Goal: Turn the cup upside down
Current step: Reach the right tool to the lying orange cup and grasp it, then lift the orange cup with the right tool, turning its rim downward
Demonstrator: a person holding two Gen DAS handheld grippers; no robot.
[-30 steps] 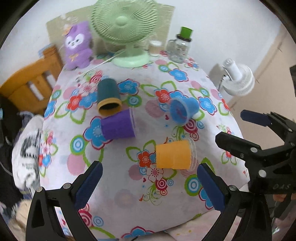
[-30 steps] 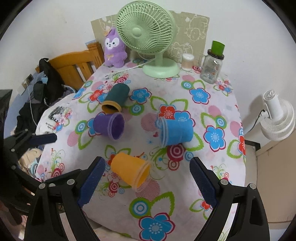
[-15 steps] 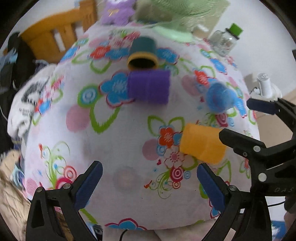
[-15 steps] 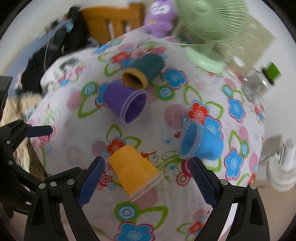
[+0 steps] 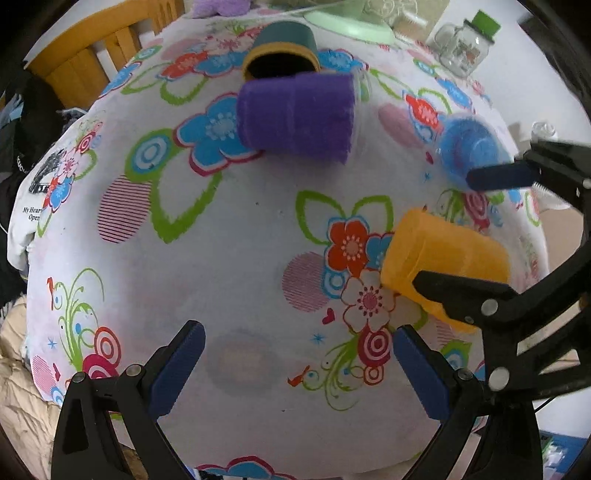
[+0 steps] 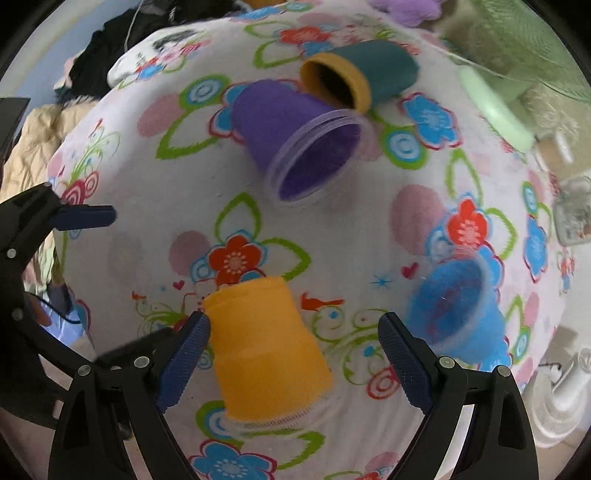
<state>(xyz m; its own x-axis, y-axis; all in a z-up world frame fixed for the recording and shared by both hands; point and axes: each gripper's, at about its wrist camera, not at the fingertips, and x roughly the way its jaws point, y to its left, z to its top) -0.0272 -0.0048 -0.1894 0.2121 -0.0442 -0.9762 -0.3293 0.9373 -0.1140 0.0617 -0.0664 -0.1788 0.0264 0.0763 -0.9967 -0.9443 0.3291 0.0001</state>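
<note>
Several felt-covered cups lie on their sides on the floral tablecloth [image 5: 229,236]. The orange cup [image 6: 266,350] lies between the open fingers of my right gripper [image 6: 293,354], base pointing away; it also shows in the left wrist view [image 5: 443,258]. The purple cup [image 5: 295,114] [image 6: 295,140], the teal cup [image 5: 284,48] [image 6: 362,74] and the blue cup [image 5: 469,144] [image 6: 454,306] lie farther off. My left gripper [image 5: 295,365] is open and empty over the cloth, left of the orange cup.
A green fan base [image 5: 347,22] and a glass jar with a green lid [image 5: 469,48] stand at the table's far edge. A wooden chair [image 5: 92,55] is at the far left. A white fan [image 6: 565,398] stands off the table's right side.
Both grippers have moved down and closer to the table. The right gripper now straddles the orange cup. No cup has moved.
</note>
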